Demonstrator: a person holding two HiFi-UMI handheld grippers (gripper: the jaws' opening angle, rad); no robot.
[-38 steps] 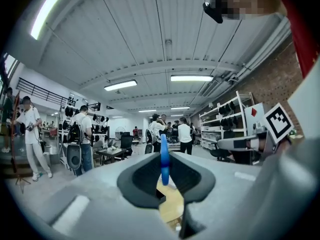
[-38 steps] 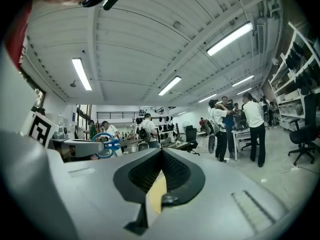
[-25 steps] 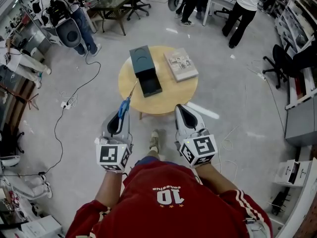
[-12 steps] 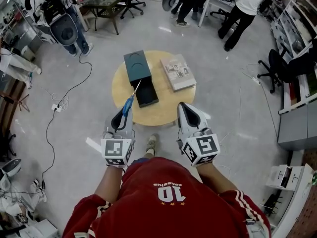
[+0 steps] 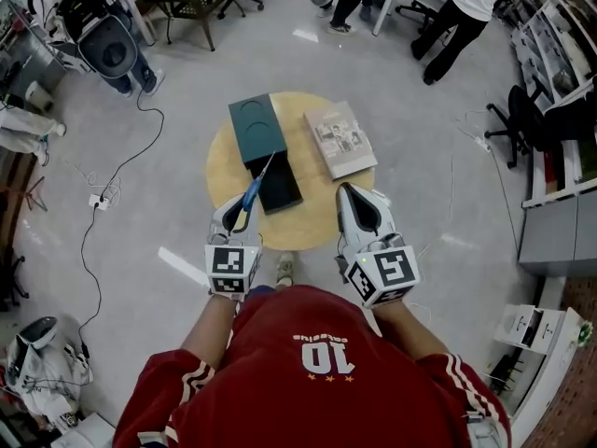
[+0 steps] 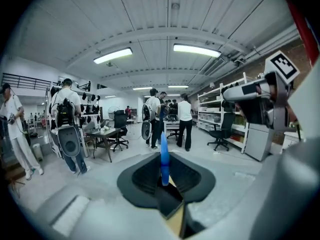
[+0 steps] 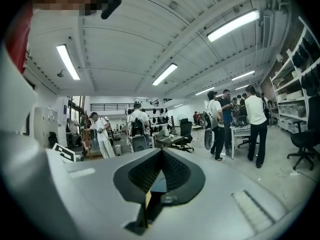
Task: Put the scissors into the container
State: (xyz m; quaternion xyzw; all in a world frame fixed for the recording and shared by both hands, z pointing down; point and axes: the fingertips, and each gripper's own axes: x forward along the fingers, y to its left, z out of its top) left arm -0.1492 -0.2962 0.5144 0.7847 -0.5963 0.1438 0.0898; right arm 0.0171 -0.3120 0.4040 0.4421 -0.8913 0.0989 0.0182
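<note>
My left gripper (image 5: pixel 240 216) is shut on the blue-handled scissors (image 5: pixel 252 192), at the near left edge of the round wooden table (image 5: pixel 224 171). The silver blades point away from me, and their tip lies over the near part of the dark teal container (image 5: pixel 284 189). In the left gripper view the blue handle of the scissors (image 6: pixel 164 160) stands upright between the jaws of the left gripper (image 6: pixel 165 180). My right gripper (image 5: pixel 357 203) hangs at the table's near right edge, shut and empty. The right gripper (image 7: pixel 158 178) shows nothing between its jaws.
A book (image 5: pixel 340 138) lies on the table's right side, next to the container. Cables (image 5: pixel 121 171) trail over the floor at the left. People (image 5: pixel 462 7), chairs and desks stand beyond the table, and shelves (image 5: pixel 560 110) line the right side.
My left gripper has carried the scissors forward and to the right, so their tip now reaches over the container. The right gripper has barely shifted, and the table has drawn nearer.
</note>
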